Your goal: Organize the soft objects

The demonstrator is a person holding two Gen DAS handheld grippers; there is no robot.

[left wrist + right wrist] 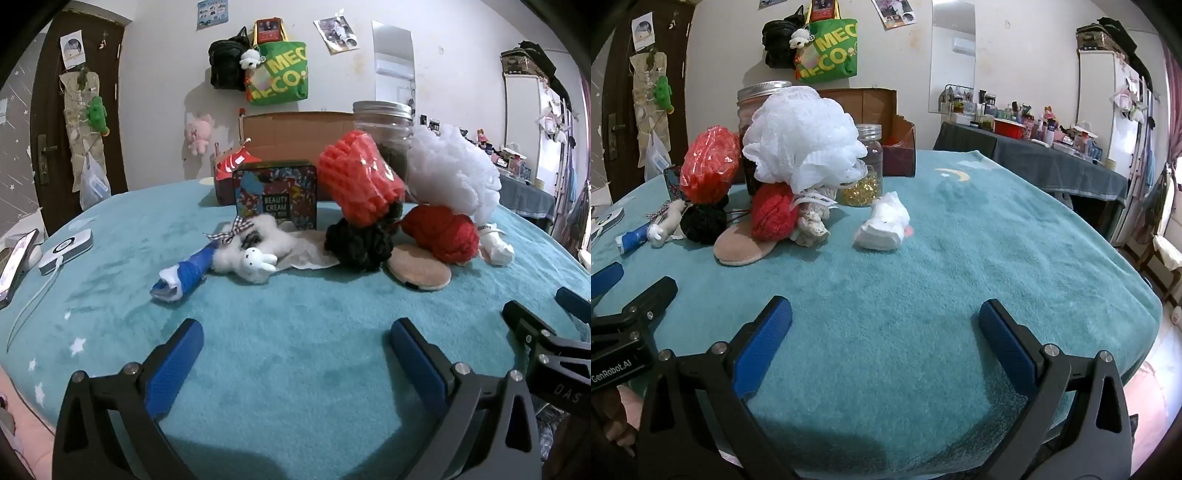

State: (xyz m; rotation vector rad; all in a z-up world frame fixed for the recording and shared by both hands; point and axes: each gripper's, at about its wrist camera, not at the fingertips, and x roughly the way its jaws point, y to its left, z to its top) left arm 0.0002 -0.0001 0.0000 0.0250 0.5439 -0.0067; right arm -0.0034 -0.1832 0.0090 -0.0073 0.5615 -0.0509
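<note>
A heap of soft things lies on the teal blanket (295, 314): a white mesh pouf (454, 173) (801, 140), an orange-red mesh sponge (358, 181) (709, 170), a red yarn ball (443, 232) (774, 212), a black yarn ball (360, 245) (701, 223), a tan pad (419, 271) (740, 247), a white bunny plush (255, 258) (665, 227) and a blue-white roll (183, 278). A white cloth bundle (884, 225) lies apart to the right. My left gripper (295, 336) and right gripper (884, 317) are open and empty, short of the heap.
An open cardboard box (295, 136), a big glass jar (384, 125), a small jar with gold bits (864, 170) and a Beauty Cream tin (275, 194) stand behind the heap. A phone (14, 262) and a white charger (66, 251) lie far left.
</note>
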